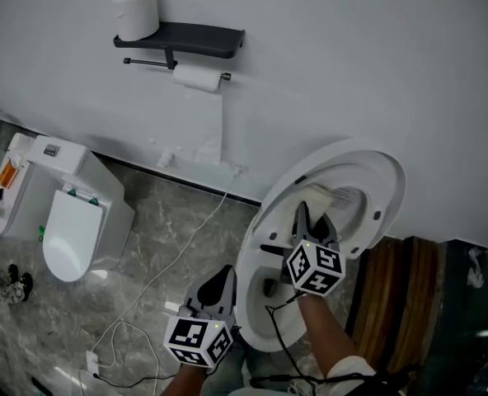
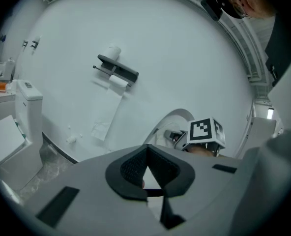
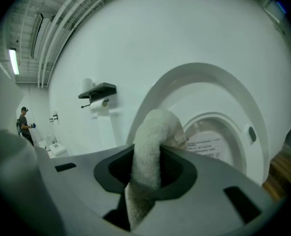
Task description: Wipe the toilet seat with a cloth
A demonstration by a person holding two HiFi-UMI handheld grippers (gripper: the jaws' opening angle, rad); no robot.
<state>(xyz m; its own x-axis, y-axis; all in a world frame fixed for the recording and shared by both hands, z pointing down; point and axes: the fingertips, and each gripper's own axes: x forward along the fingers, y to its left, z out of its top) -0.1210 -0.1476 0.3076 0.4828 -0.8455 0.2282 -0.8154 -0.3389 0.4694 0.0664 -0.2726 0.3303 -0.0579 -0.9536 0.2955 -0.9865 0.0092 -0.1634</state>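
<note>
The white toilet (image 1: pixel 256 304) stands against the wall with its lid (image 1: pixel 384 180) and seat ring (image 1: pixel 374 213) tipped up. My right gripper (image 1: pixel 314 214) hangs over the bowl in front of the raised seat, shut on a white cloth (image 1: pixel 326 195). In the right gripper view the cloth (image 3: pixel 153 141) is bunched between the jaws of the right gripper (image 3: pixel 148 168) and droops over them, with the seat ring (image 3: pixel 234 132) just behind. My left gripper (image 1: pixel 219 285) is left of the bowl, shut and empty. The left gripper (image 2: pixel 146 156) shows shut in its own view.
A second white toilet (image 1: pixel 71 221) stands at the left. On the wall are a dark shelf (image 1: pixel 186 38) with a paper roll (image 1: pixel 137 11) and a holder below. A white cable (image 1: pixel 170 262) runs across the marble floor. Wooden slats (image 1: pixel 401 287) stand right of the toilet.
</note>
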